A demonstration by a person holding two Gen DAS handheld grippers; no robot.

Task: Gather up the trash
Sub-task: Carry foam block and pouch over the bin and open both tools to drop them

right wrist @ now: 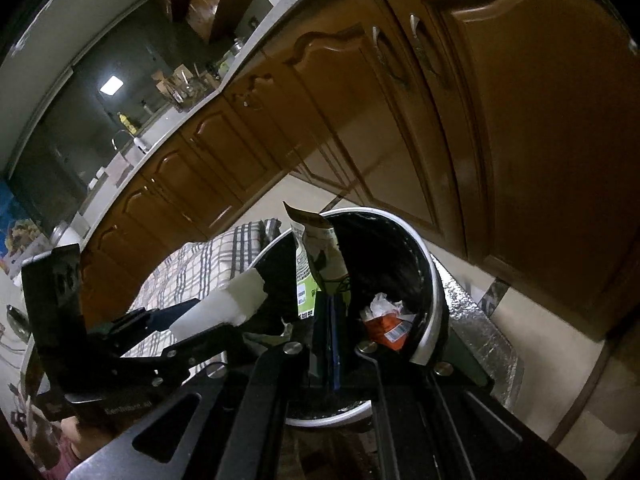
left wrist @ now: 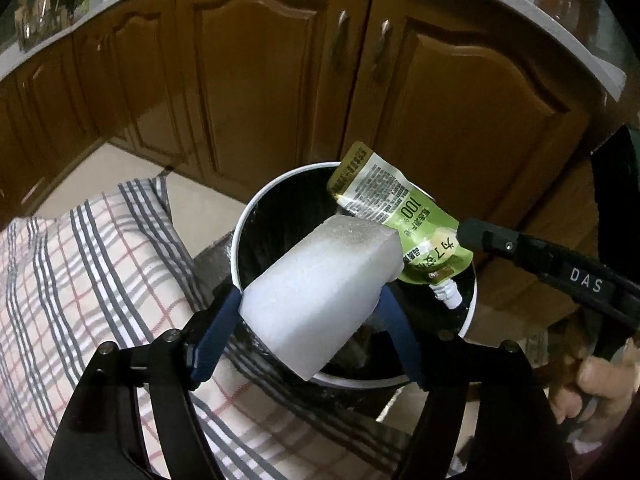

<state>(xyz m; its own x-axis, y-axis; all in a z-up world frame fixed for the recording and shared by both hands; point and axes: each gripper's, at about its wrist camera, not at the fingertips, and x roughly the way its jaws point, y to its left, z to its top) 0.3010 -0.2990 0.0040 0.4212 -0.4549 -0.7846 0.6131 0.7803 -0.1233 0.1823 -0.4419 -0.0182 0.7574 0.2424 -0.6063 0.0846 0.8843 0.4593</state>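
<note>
Left gripper (left wrist: pixel 308 300): jaws apart around a white foam block (left wrist: pixel 320 292), blue pads flanking it, no firm press discernible. Right gripper (right wrist: pixel 332 312): jaws together, pinching a green drink pouch (left wrist: pixel 396 224) by its lower end, spout (left wrist: pixel 448 296) downward. Both poised over a white-rimmed bin (left wrist: pixel 470 312) with black liner; crumpled orange wrapper (right wrist: pixel 384 320) inside. Beside the bin, plaid cloth (left wrist: pixel 80 280); behind, brown cabinet doors (left wrist: pixel 260 72).

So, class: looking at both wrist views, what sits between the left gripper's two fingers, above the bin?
A white foam block sits between the left gripper's blue fingers, poised over the black-lined bin. The left wrist view shows it best.
</note>
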